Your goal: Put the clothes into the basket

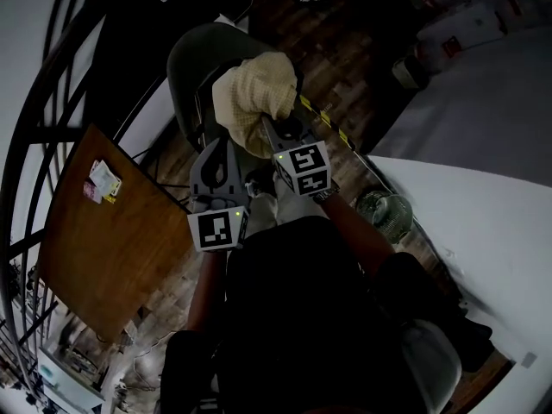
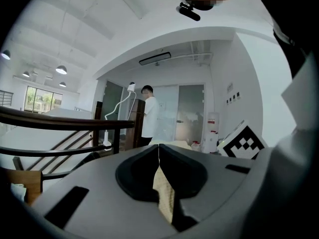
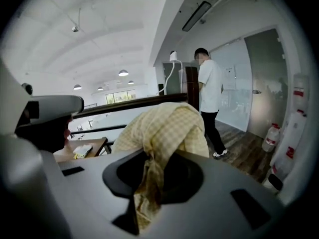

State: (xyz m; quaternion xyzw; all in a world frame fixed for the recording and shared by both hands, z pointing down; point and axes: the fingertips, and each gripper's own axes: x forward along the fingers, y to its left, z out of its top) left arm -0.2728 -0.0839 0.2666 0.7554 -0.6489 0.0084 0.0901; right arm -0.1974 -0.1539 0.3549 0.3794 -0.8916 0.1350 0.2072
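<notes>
**A:** What is this place around me?

**B:** It is an open upper floor: a white ceiling (image 3: pixel 99 24) with hanging lamps (image 2: pixel 61 69), a dark railing (image 2: pixel 65 121) and a wooden floor (image 1: pixel 345 50). A wooden table (image 1: pixel 112 231) is at your left. A person in a white shirt (image 3: pixel 209 83) stands by the glass doors (image 3: pixel 237 83), well apart from you.

**A:** And my fingers?

**B:** Your left gripper (image 2: pixel 158 151) has its jaws pressed together at the tips, and a thin strip of the checked cloth (image 2: pixel 163 195) is pinched just below them. Your right gripper (image 3: pixel 149 171) is also narrow, closed on a thicker bunch of the same cloth, and the rest piles over the jaws. In the head view you hold the cloth up in front of you between both grippers, above a dark rounded shape (image 1: pixel 194 59). This may be the basket, but I cannot tell for sure.

**A:** What can go wrong from here?

**B:** The left hold is weak, because it has only an edge. If you spread the grippers apart, the strip may slide out, and then the cloth would swing from the right side alone. The loose bulk also hides what is under it, so you could release beside the rim and not inside. I would bring the cloth over the opening and lower it, and then open both grippers together.
</notes>
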